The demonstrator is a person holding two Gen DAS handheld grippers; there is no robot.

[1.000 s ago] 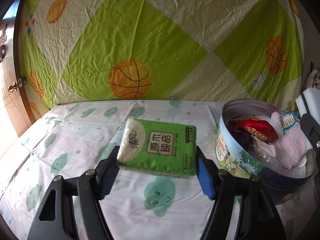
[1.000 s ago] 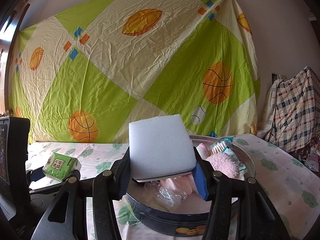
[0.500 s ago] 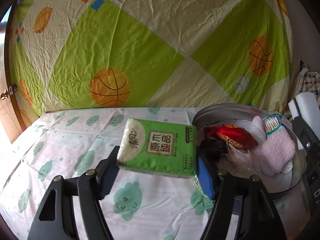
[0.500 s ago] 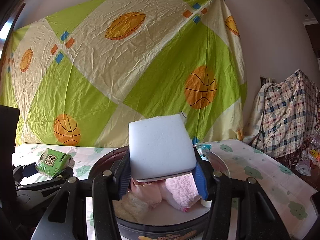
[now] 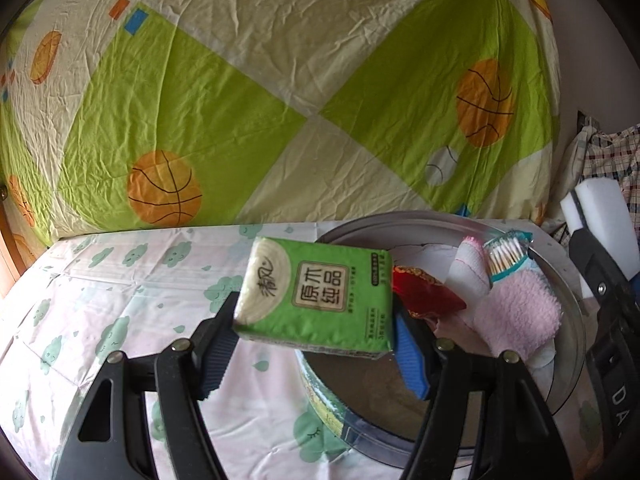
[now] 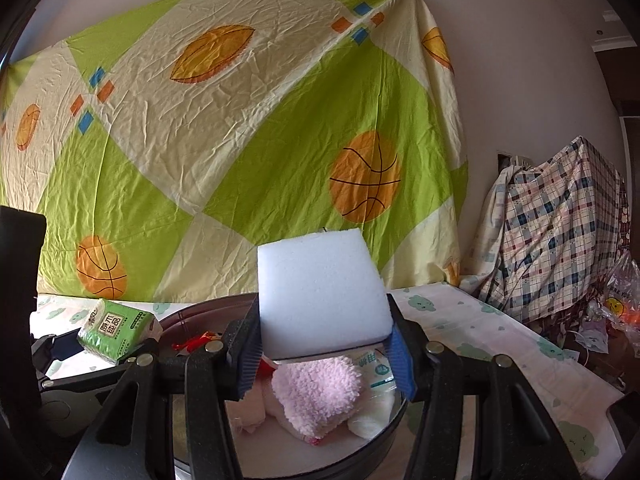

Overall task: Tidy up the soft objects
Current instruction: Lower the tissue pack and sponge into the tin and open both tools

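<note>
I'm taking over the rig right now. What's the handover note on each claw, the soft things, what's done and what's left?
Left claw: shut on the tissue pack, at the tin's near rim.
Right claw: shut on the white sponge, above the tin.
In the tin: pink towel, red pouch, cotton swabs.
Left: drop the pack and sponge in the tin.

The green tissue pack held between my left fingers carries the only clearly readable print: four large Chinese characters, 原木纯品, in a framed beige label on its top face. A brushed two-character brand mark sits on the cream oval beside that label; I cannot read it with certainty. Fine print along the pack's edge is too small to read. From my right side the same pack shows that label again.
</note>
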